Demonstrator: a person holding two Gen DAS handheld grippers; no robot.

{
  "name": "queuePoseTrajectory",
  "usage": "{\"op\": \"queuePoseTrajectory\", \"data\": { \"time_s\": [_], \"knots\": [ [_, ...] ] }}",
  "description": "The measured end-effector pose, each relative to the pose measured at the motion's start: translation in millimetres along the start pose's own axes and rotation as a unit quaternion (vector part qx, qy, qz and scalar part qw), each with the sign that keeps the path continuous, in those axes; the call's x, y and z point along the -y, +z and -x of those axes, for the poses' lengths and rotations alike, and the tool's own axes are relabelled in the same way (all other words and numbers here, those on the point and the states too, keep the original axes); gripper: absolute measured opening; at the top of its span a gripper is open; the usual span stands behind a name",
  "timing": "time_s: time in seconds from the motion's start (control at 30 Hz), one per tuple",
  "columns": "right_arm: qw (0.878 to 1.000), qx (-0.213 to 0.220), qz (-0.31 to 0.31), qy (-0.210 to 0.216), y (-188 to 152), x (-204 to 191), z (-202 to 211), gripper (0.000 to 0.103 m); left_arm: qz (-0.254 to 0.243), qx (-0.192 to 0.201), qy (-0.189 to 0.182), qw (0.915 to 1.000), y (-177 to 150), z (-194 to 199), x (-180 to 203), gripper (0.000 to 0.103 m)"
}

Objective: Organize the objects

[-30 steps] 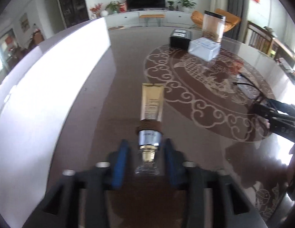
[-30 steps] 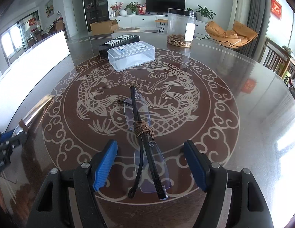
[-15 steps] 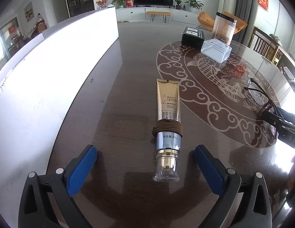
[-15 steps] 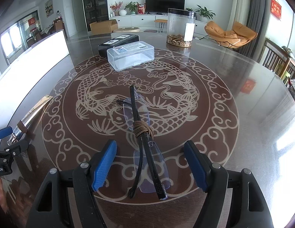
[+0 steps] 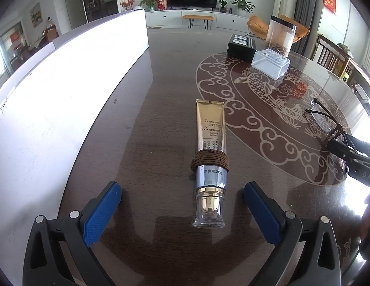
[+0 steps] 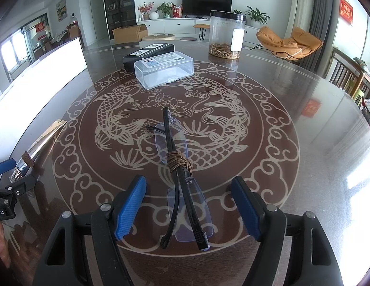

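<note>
Gold tube [image 5: 210, 140] lying flat on the dark table [image 5: 142, 124], clear cap nearest, brown cord [image 5: 210, 160] wound around its middle. Left hand-held gripper [image 5: 182, 211] spread wide, blue pads [image 5: 101, 214] either side of the cap, touching nothing. Beyond the tube, to its right: clear plastic box [image 5: 270, 63], black box [image 5: 241, 45] and tall clear jar [image 5: 280, 37]. Right of the tube, glasses [image 5: 325, 116] by the right hand-held gripper [image 5: 351, 152].

We see bright daylight glaring off the glossy desk [image 6: 304, 109] at right, an overexposed white panel [image 5: 53, 100] at left, sharp centres, and strong fisheye bending with dark vignetted corners.
</note>
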State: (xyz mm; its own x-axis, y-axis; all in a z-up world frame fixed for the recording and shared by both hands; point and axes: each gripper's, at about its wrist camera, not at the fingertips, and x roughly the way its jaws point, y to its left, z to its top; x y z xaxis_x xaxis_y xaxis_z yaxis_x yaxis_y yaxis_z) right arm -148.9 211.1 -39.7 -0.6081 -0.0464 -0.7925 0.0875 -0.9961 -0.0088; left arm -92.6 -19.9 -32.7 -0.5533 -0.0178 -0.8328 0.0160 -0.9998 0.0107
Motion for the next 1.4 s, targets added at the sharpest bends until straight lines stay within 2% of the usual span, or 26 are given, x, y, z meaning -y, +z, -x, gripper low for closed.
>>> {"op": "queuePoseTrajectory", "data": {
  "time_s": [0.47, 1.23, 1.3, 1.4],
  "knots": [
    [1.000, -0.001, 0.009, -0.013, 0.0, -3.1, -0.4, 0.086, 0.000, 0.000, -0.002, 1.0000, 0.6, 0.0, 0.4, 0.103],
    [1.000, -0.001, 0.012, -0.008, -0.1, -4.8, -0.8, 0.087, 0.002, 0.002, 0.002, 1.0000, 1.0, 0.3, 1.5, 0.103],
    [1.000, -0.001, 0.014, -0.005, -0.2, -5.5, -0.9, 0.087, 0.002, 0.001, 0.002, 1.0000, 0.3, 0.5, 1.7, 0.103],
    [0.999, -0.010, 0.025, 0.031, 0.7, -5.8, -1.9, 0.088, -0.006, -0.010, -0.004, 0.9999, 3.1, -0.9, 1.9, 0.103]
  ]
}}
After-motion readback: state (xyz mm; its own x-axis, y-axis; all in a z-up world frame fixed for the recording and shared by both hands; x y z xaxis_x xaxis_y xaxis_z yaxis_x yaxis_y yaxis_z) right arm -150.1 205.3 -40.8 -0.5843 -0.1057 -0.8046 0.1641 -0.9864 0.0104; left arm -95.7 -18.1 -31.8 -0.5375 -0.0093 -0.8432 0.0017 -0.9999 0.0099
